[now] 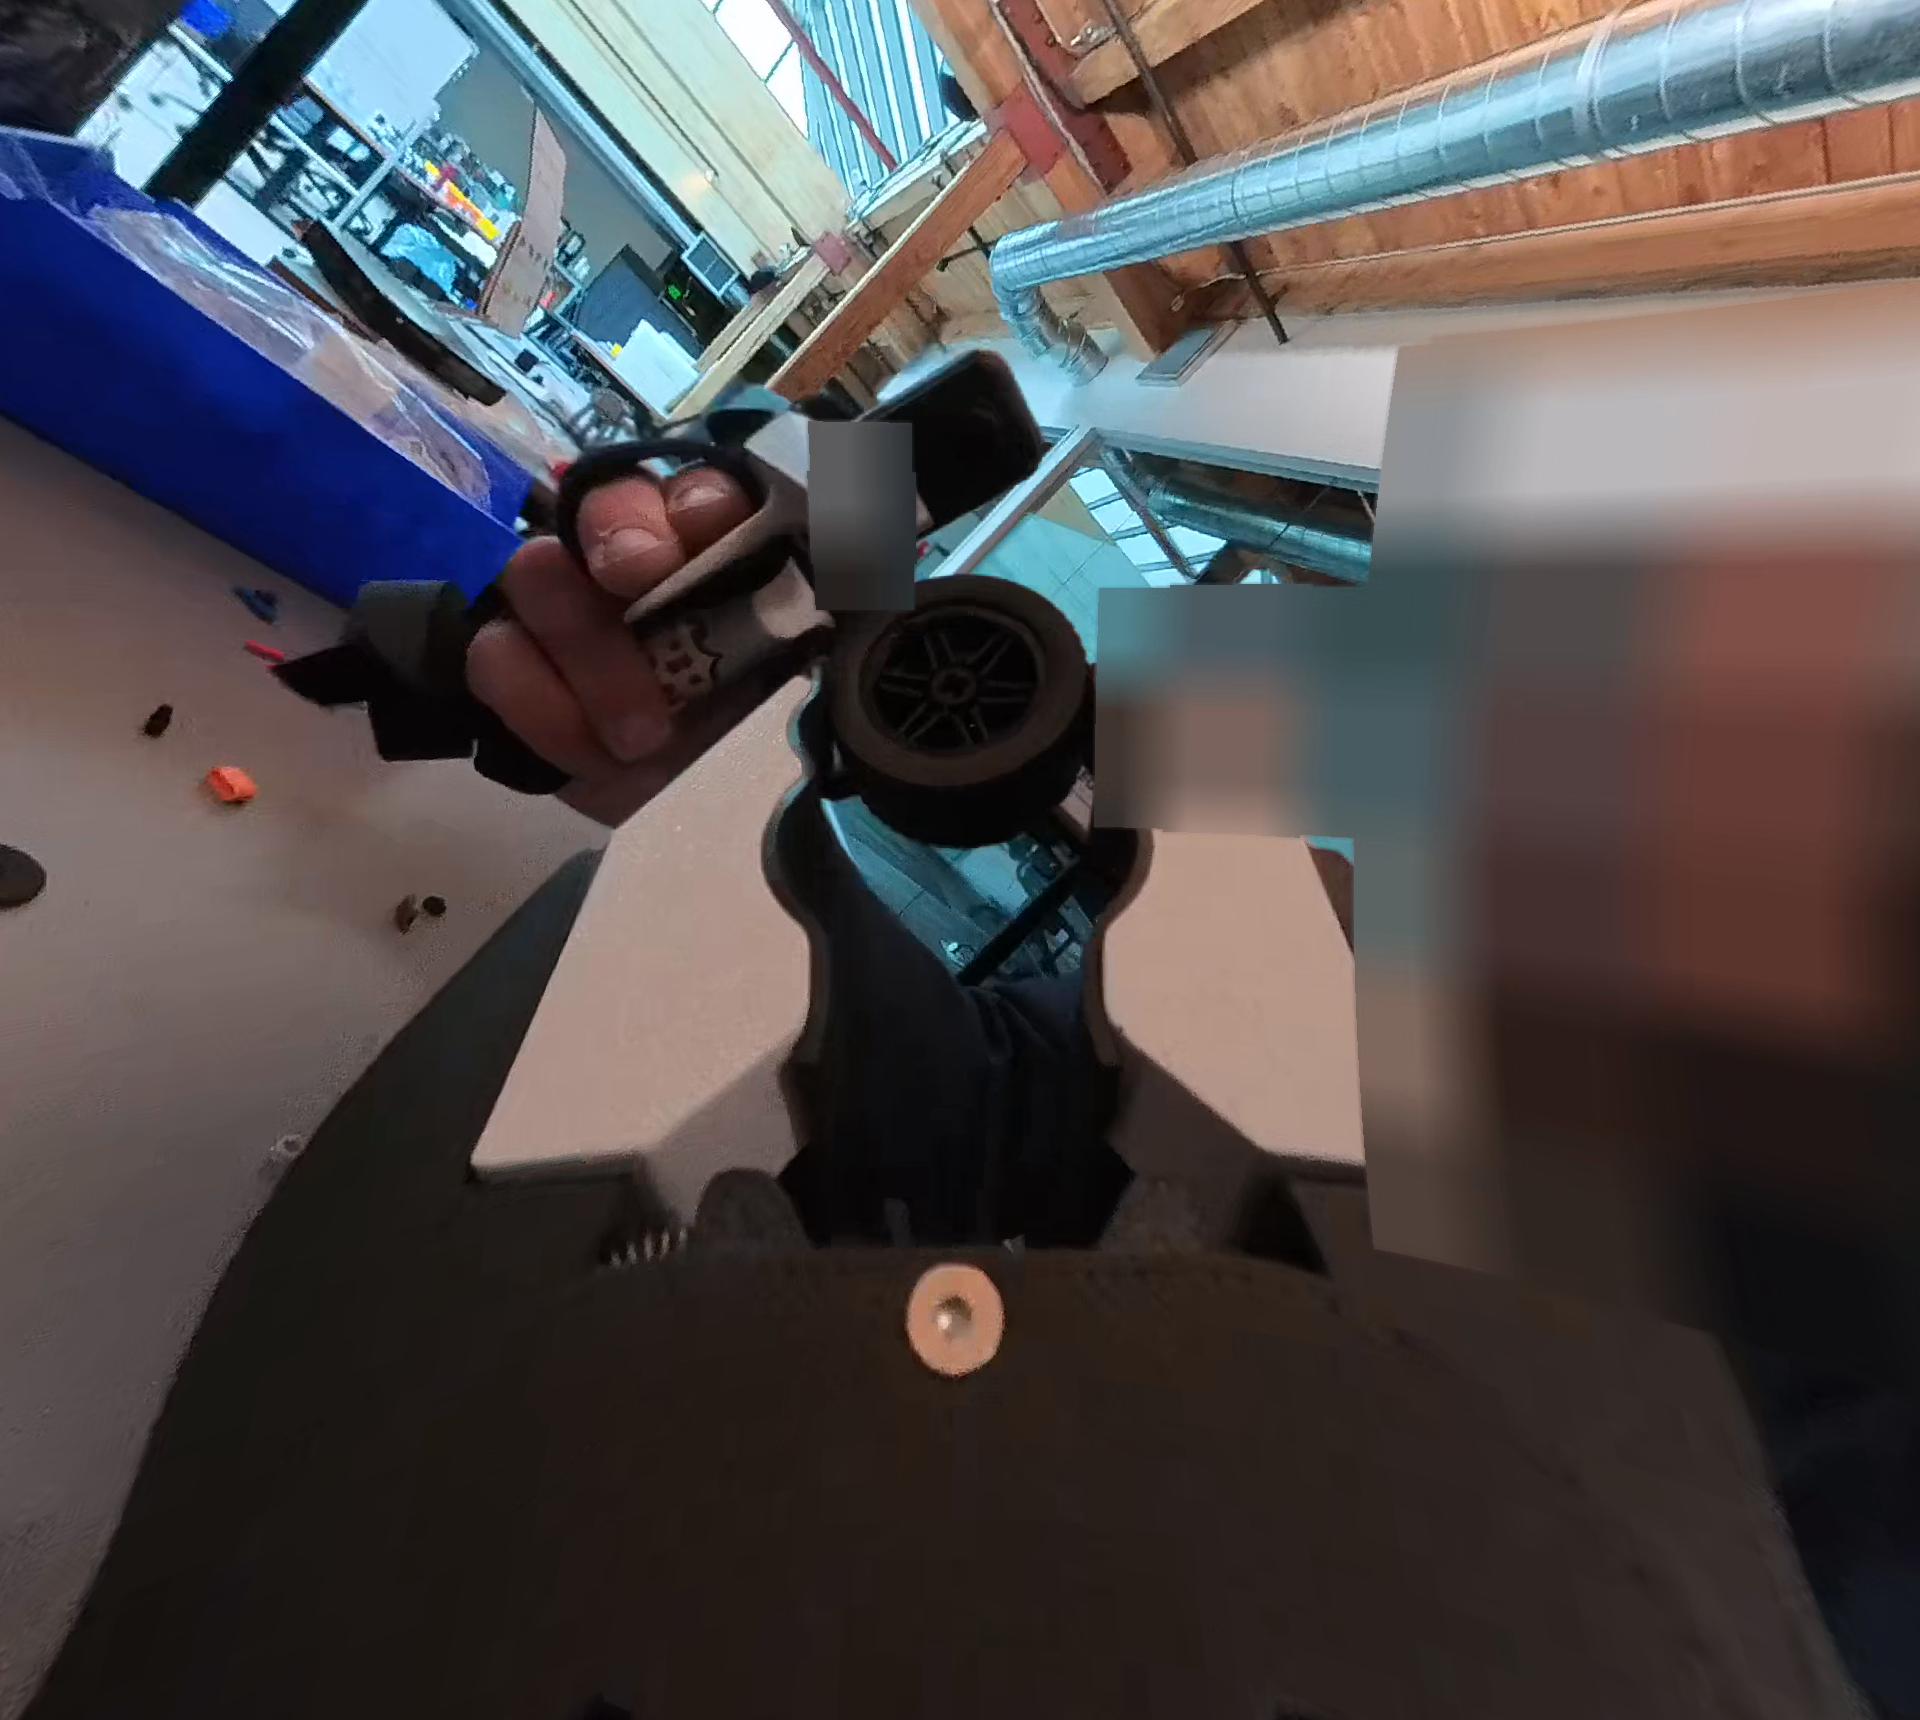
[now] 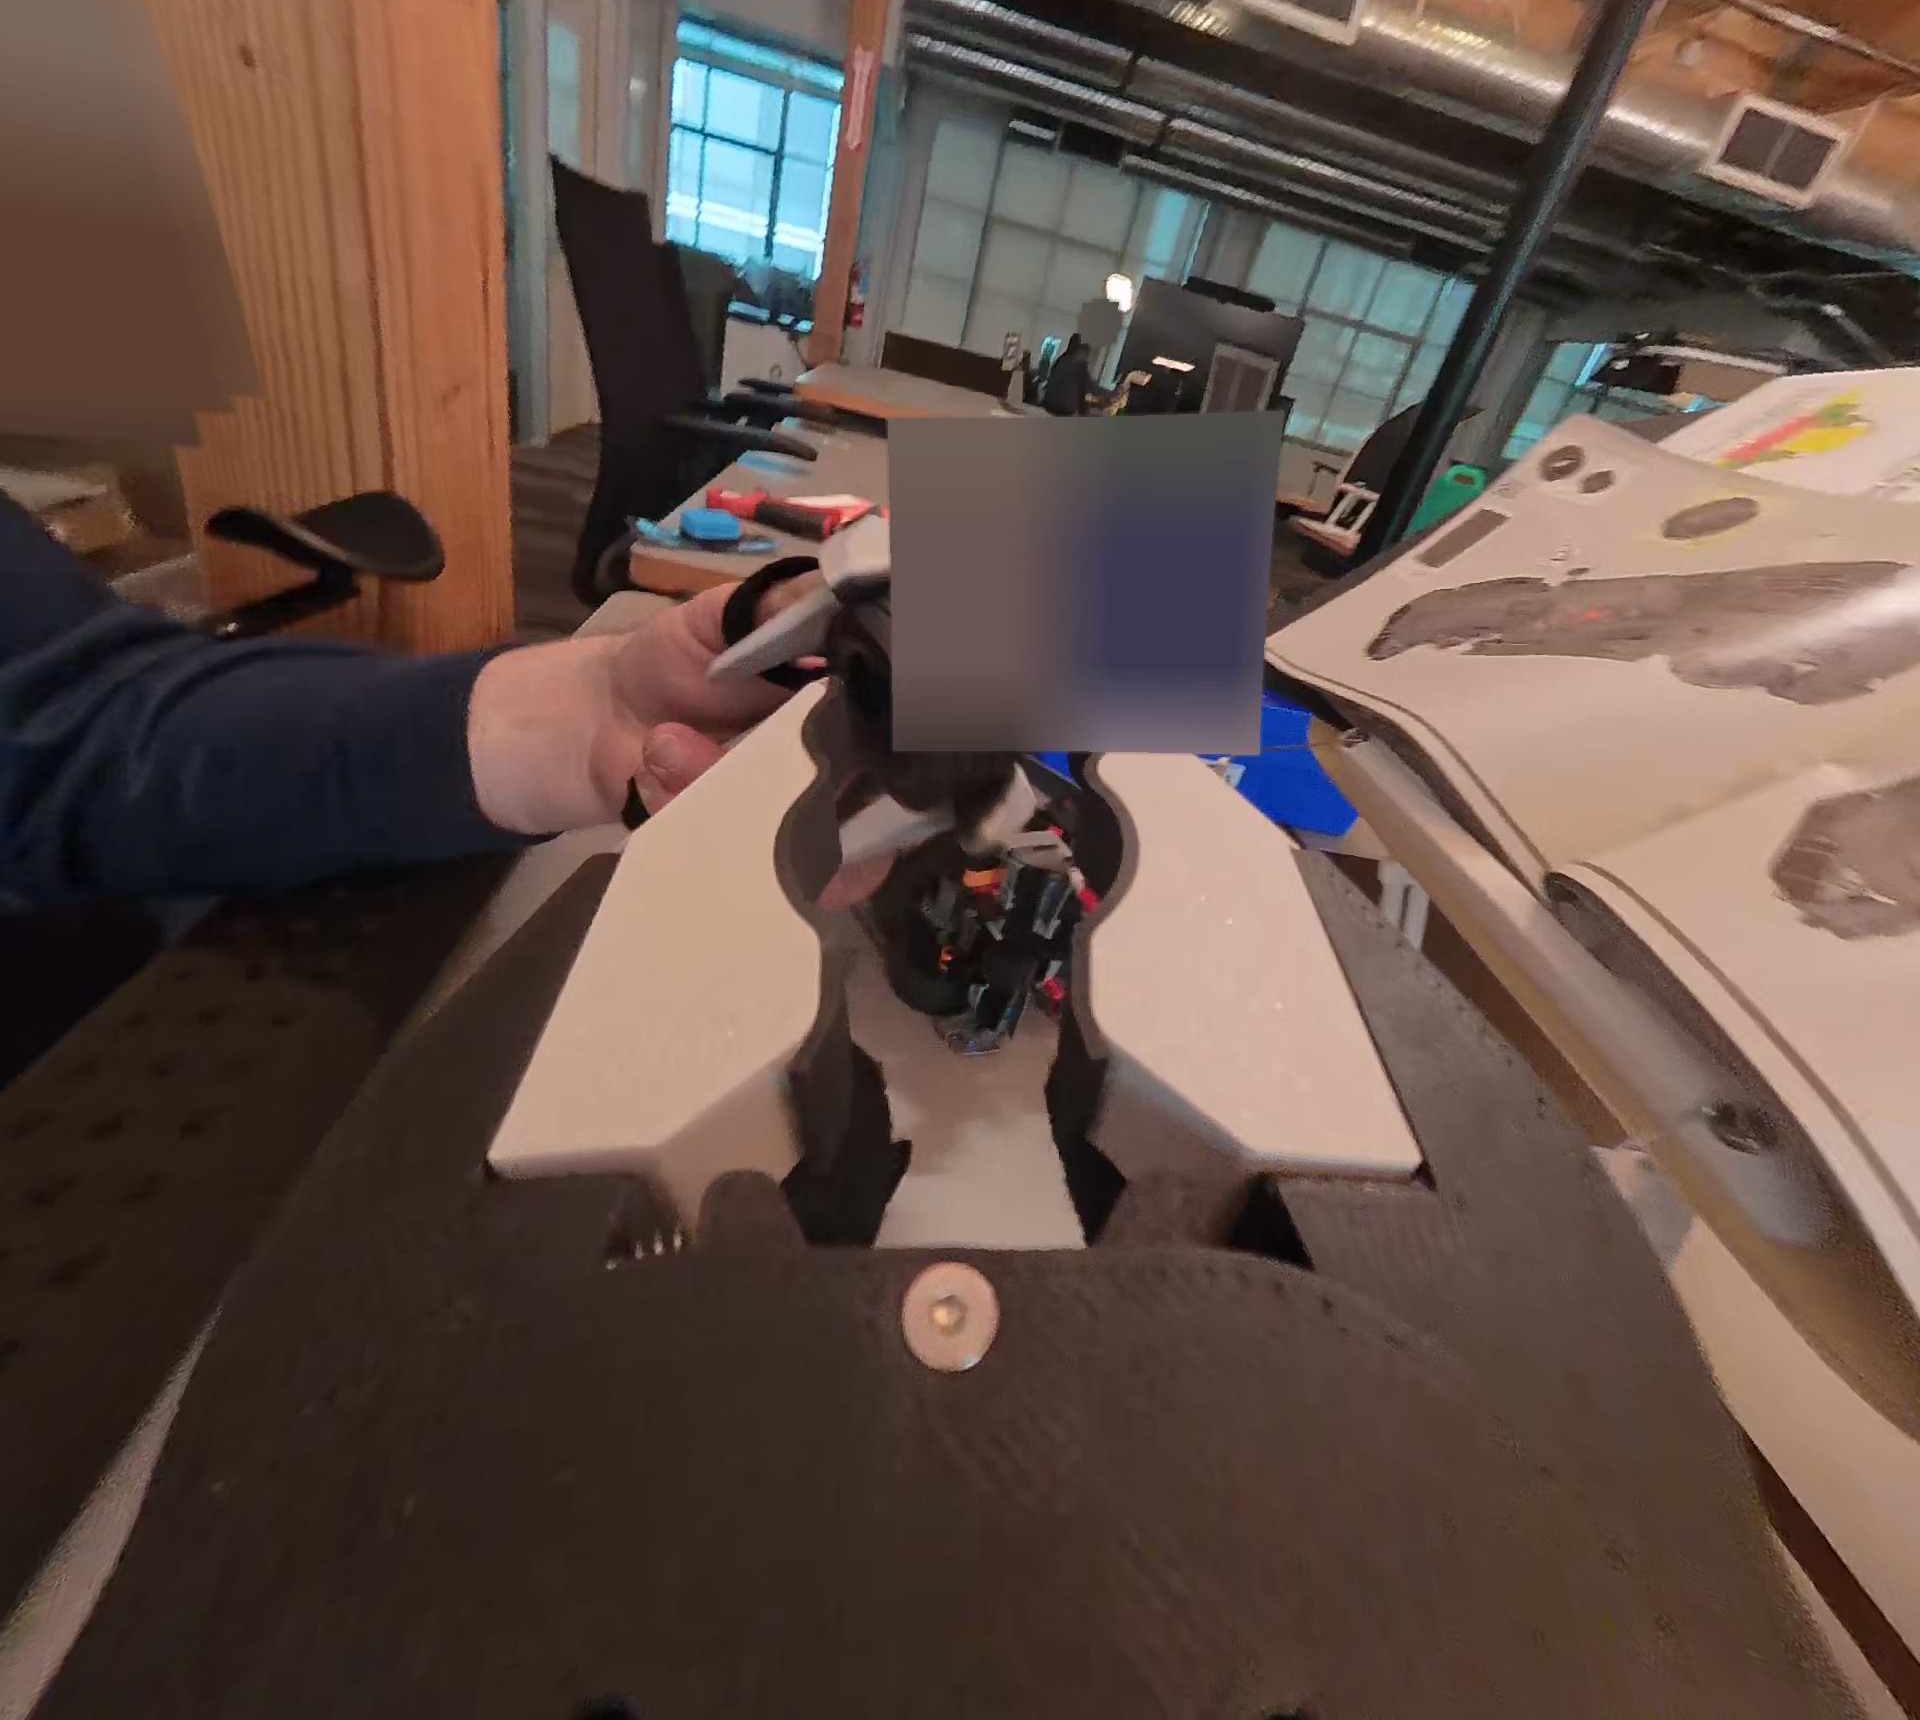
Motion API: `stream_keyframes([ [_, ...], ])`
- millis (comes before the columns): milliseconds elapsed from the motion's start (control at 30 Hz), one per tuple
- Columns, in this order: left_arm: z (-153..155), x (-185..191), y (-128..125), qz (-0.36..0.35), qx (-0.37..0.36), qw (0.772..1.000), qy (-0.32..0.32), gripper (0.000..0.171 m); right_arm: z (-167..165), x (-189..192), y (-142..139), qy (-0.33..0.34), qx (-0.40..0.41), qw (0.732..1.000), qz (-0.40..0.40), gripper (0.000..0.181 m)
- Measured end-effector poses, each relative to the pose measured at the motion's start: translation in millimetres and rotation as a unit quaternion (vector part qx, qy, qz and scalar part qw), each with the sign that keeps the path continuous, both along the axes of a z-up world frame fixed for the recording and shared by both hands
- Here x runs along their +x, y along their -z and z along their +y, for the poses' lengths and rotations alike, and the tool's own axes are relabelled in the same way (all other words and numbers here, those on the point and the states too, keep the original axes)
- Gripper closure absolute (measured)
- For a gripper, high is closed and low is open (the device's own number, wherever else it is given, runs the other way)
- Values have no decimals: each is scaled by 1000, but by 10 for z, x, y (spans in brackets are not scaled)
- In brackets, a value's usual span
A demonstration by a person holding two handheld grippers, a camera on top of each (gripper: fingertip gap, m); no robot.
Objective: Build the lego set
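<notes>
The wheel (image 1: 961,709) of a light, fragile lego model (image 2: 987,932) is clamped by the left claw (image 1: 951,797); the model, held aloft beside the instruction booklet (image 2: 1558,735), is gripped by the right claw (image 2: 951,849) and is best held by its stiff frame.

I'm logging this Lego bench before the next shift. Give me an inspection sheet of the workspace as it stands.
Surface: pale table, mostly bare.
Job's things: black wheel at the left tongs' tips; dark part-built model between the right tongs' fingers, grip unclear; open manual to the right.
Clutter: orange piece and small dark bits loose on the table; blue bin.
Grippers: each held in a hand; whether either is closed cannot be told.
Cables: nothing seen.
Surroundings: wooden post, office chair, ceiling ducts, windows.
</notes>
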State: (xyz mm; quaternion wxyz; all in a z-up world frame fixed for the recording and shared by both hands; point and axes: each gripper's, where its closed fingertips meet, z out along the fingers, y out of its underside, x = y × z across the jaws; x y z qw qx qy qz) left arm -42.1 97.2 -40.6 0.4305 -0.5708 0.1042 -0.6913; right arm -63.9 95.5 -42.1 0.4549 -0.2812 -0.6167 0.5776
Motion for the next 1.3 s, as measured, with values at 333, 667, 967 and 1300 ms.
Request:
stream_keyframes([
  [333,32,43,50,4,-5,1000,2,123,-129,-15,19,-35,-14,999,-26,158],
  [667,97,-80,-21,296,236,889,-259,117,172,-24,-22,-67,-202,974,-80,160],
  [967,251,-179,76,563,397,587,-424,103,193,-107,112,-109,-310,931,-157,159],
  [1300,365,-149,300,644,417,498,-404,126,124,-154,213,-139,-357,900,-207,160],
])
